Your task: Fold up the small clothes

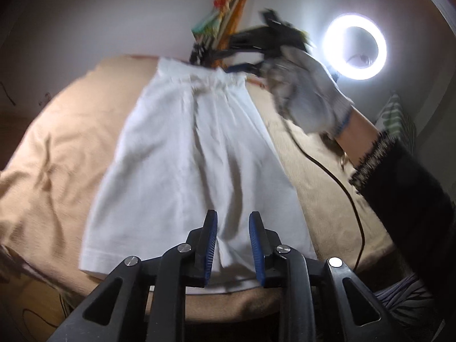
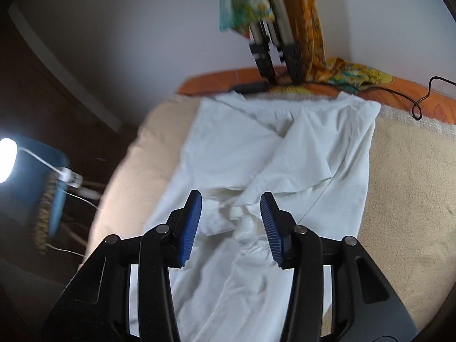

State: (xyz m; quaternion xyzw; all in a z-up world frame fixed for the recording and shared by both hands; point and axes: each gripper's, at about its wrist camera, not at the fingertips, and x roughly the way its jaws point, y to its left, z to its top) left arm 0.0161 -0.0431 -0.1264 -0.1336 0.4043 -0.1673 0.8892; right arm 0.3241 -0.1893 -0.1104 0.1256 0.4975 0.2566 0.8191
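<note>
White shorts (image 1: 193,154) lie spread flat on a beige blanket (image 1: 57,154), waistband at the far end and hem near me. My left gripper (image 1: 233,216) is open and empty, hovering over the near hem. In the left wrist view my right gripper (image 1: 216,57) is held by a gloved hand (image 1: 302,91) at the waistband; it is blurred there. In the right wrist view my right gripper (image 2: 230,196) is open and empty above the white shorts (image 2: 270,154), which look wrinkled and partly folded beneath it.
A ring light (image 1: 354,46) glows at the right. A black cable (image 1: 336,179) runs across the blanket. A tripod with colourful cloth (image 2: 273,34) stands at the bed's far edge. A blue stool (image 2: 48,188) and white cables stand on the floor to the left.
</note>
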